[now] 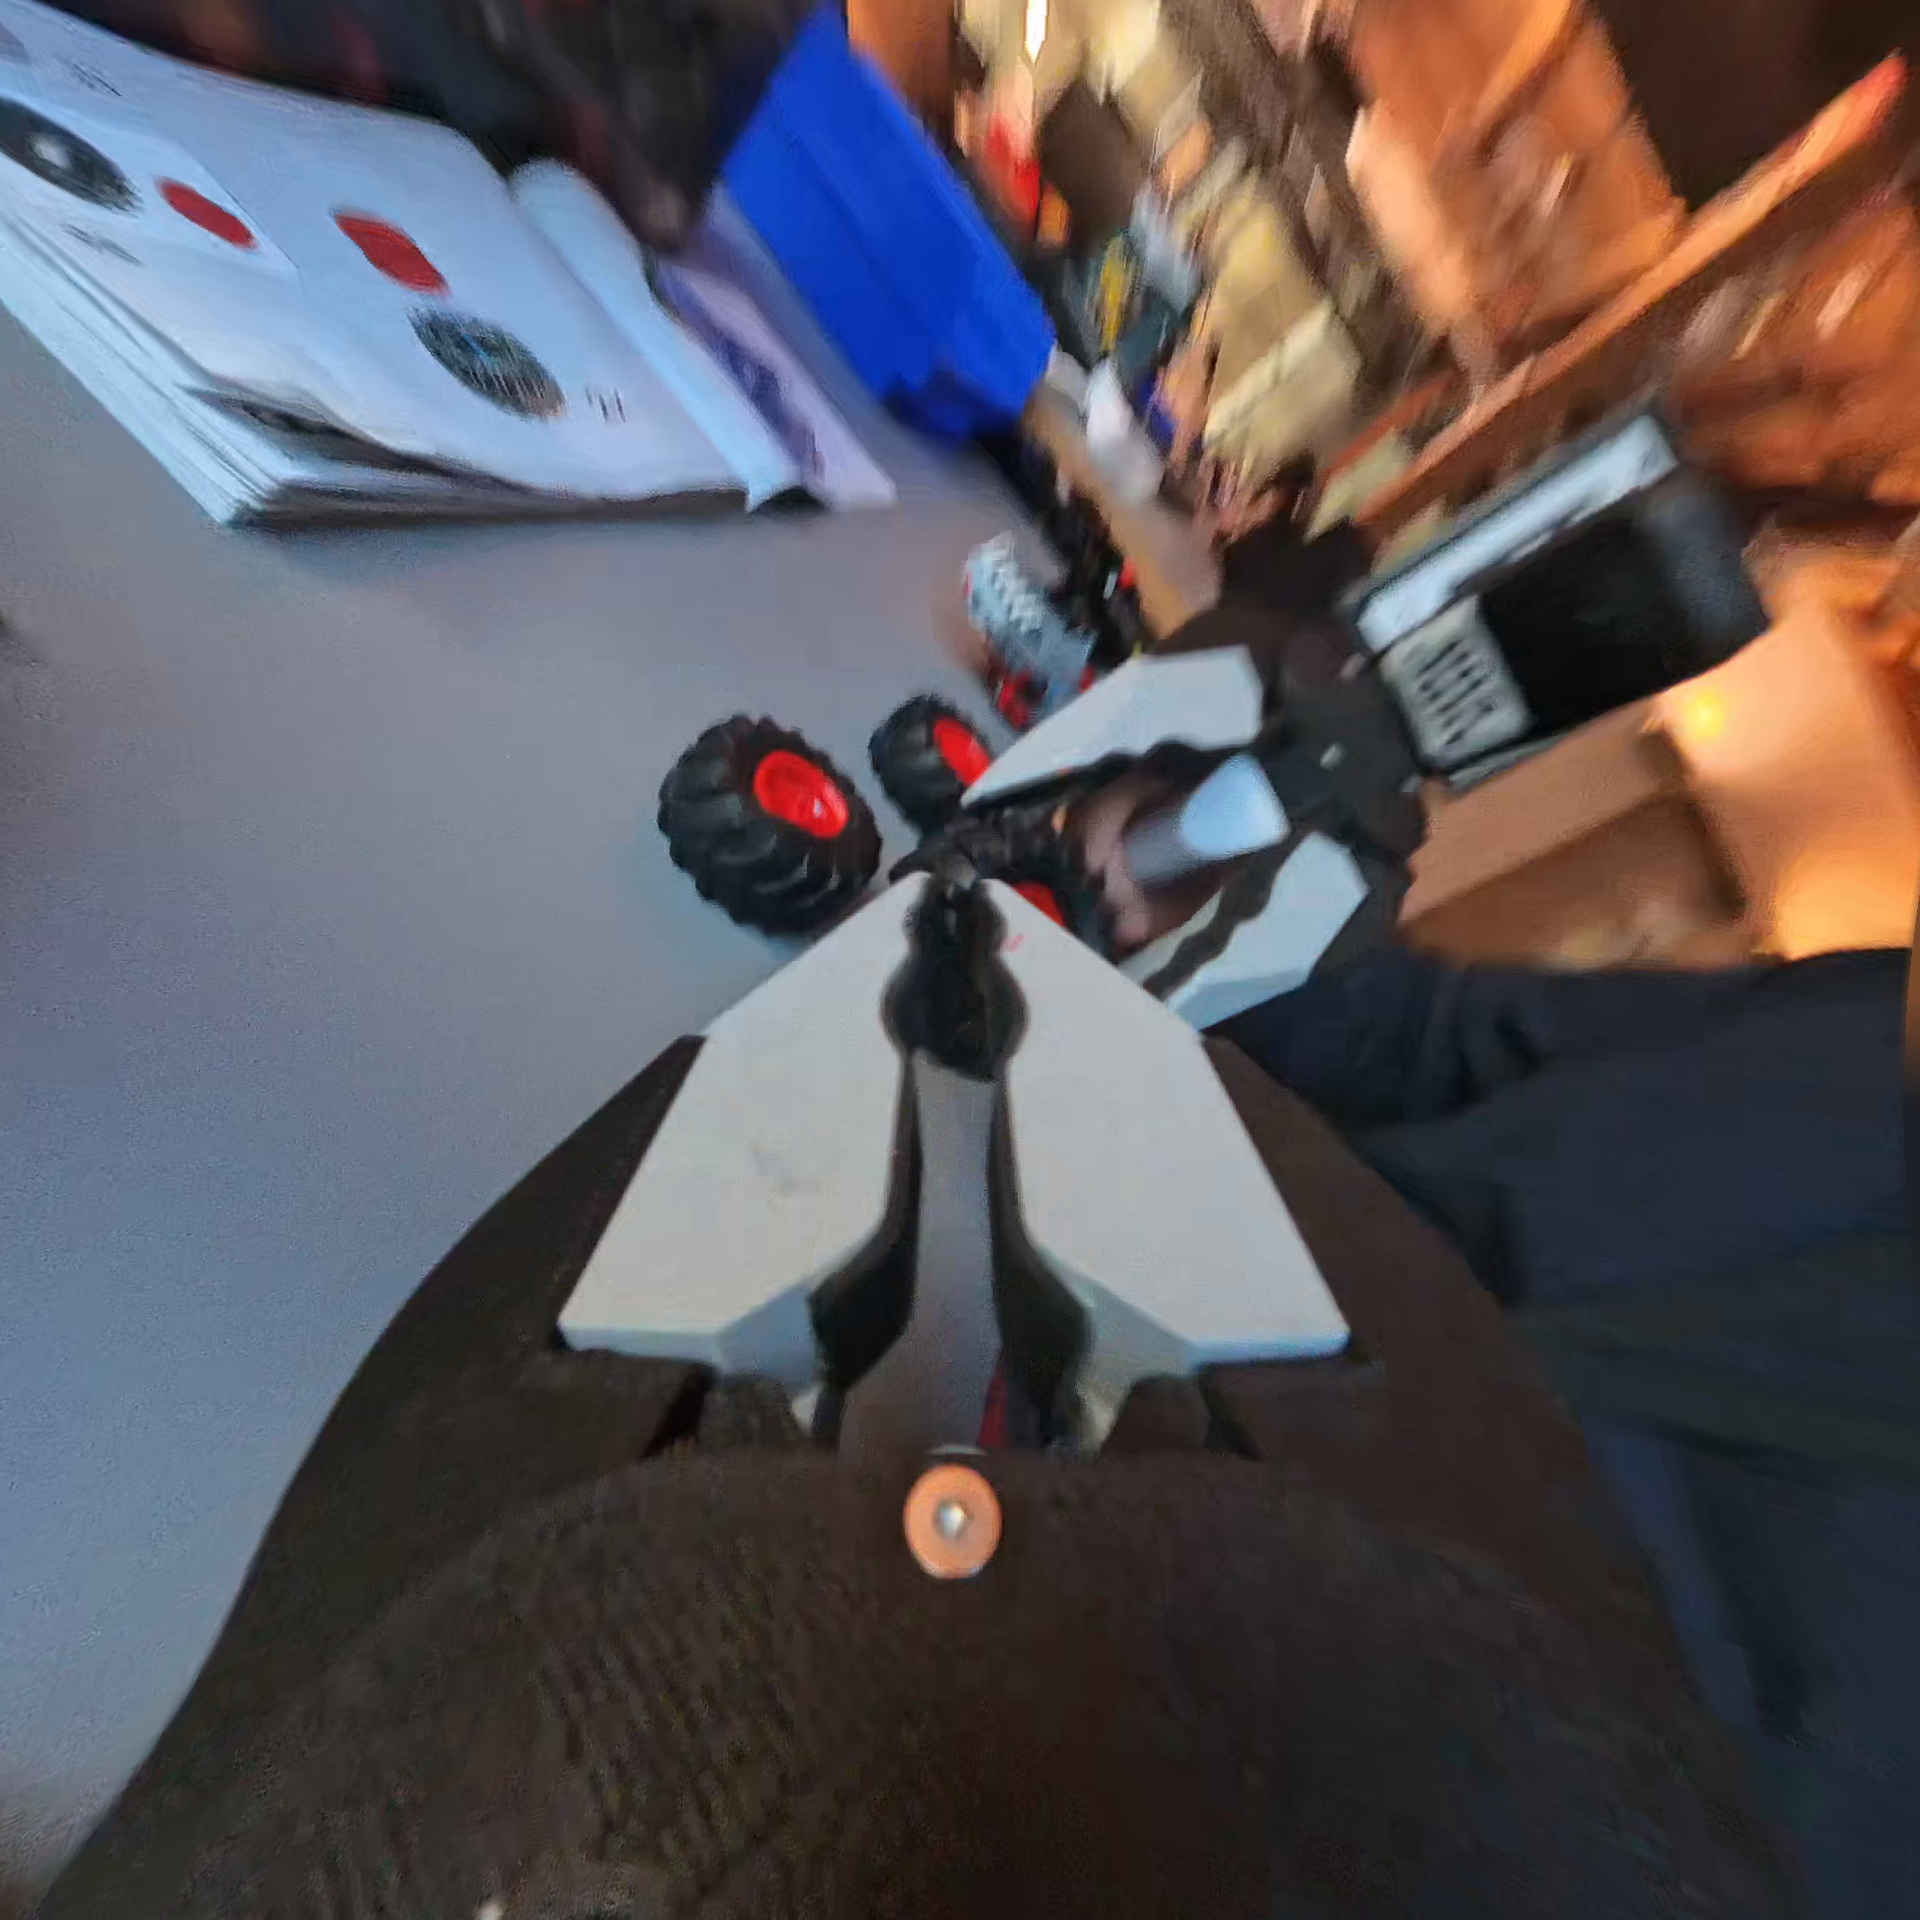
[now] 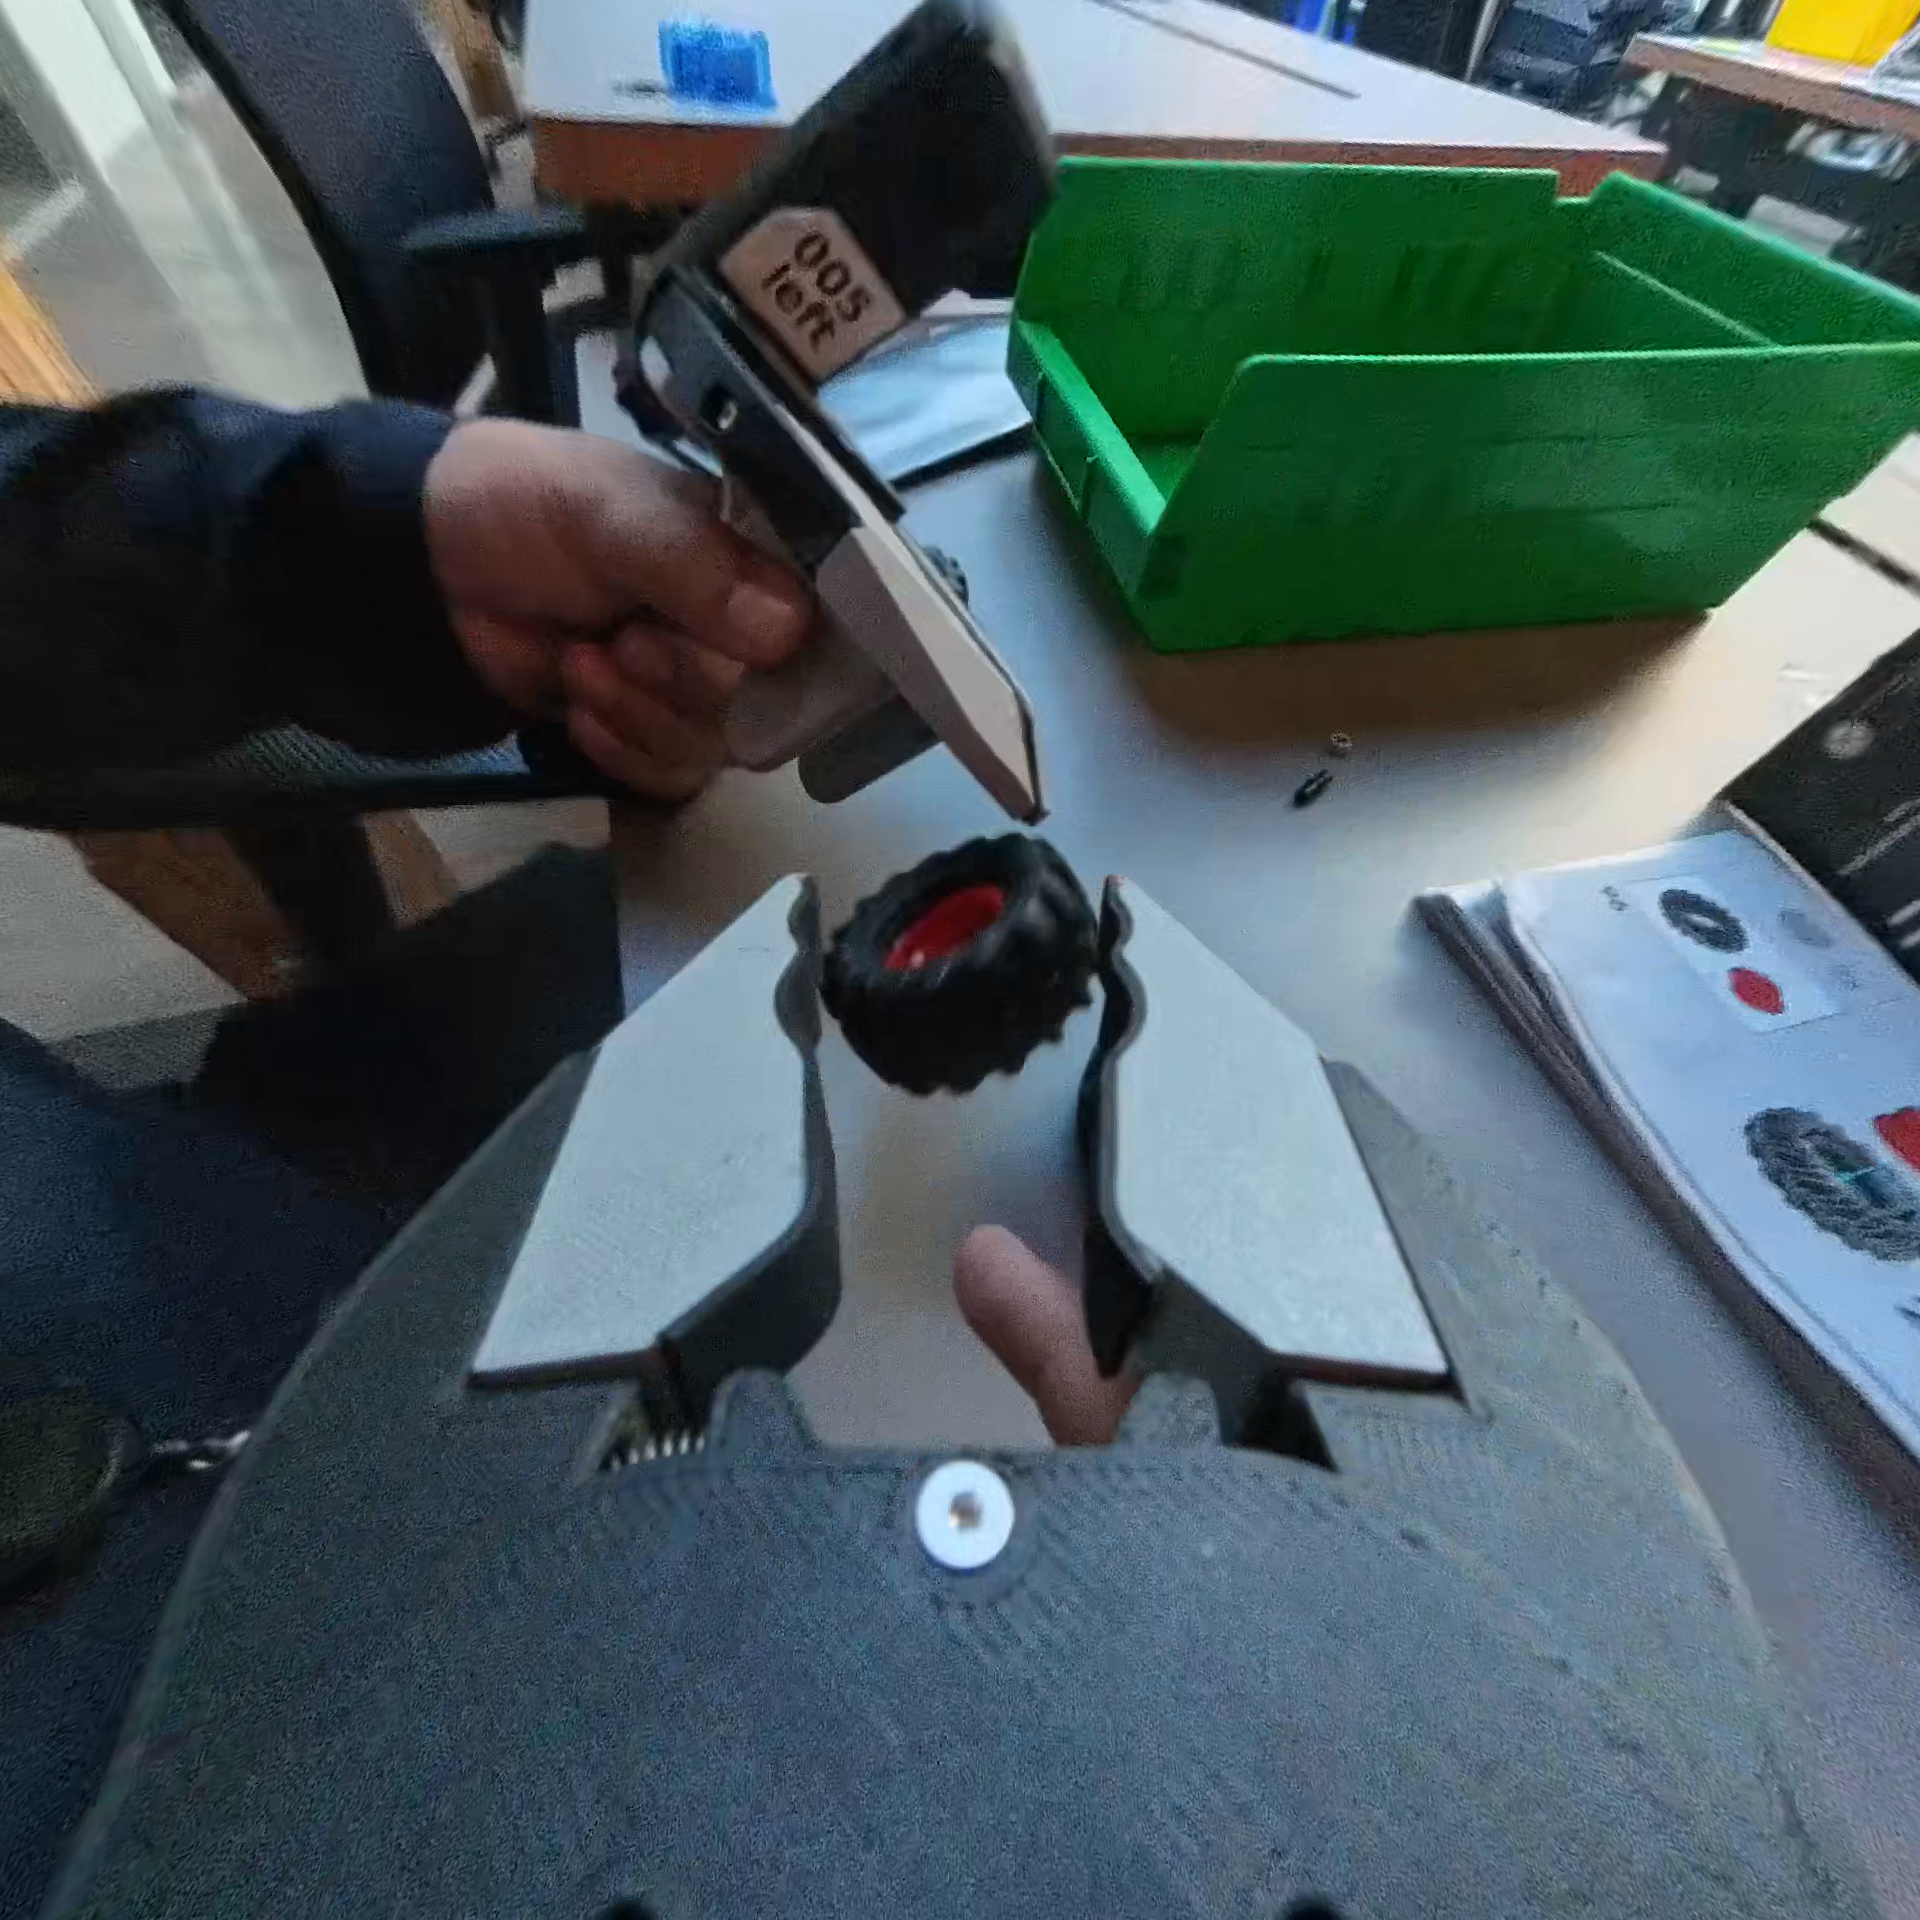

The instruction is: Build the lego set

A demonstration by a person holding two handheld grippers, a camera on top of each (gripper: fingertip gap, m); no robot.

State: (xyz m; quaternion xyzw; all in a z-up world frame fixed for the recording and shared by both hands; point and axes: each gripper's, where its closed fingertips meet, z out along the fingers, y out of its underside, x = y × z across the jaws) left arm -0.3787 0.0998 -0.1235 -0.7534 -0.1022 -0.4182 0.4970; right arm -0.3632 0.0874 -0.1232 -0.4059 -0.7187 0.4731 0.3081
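Workshop: worktables, green parts bin, office chair.

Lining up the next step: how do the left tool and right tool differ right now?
The left tool has its jaws shut, with nothing clearly between them; the right tool has its jaws wide, clamped on the red-hubbed wheel. The left tool points down, its tip just above that wheel; the right tool grips it from both sides. Both have grey fingers.

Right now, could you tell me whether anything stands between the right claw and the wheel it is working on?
Nothing visible does: the wheel sits directly between the right claw's fingers. The left claw's tip hovers just above the wheel.
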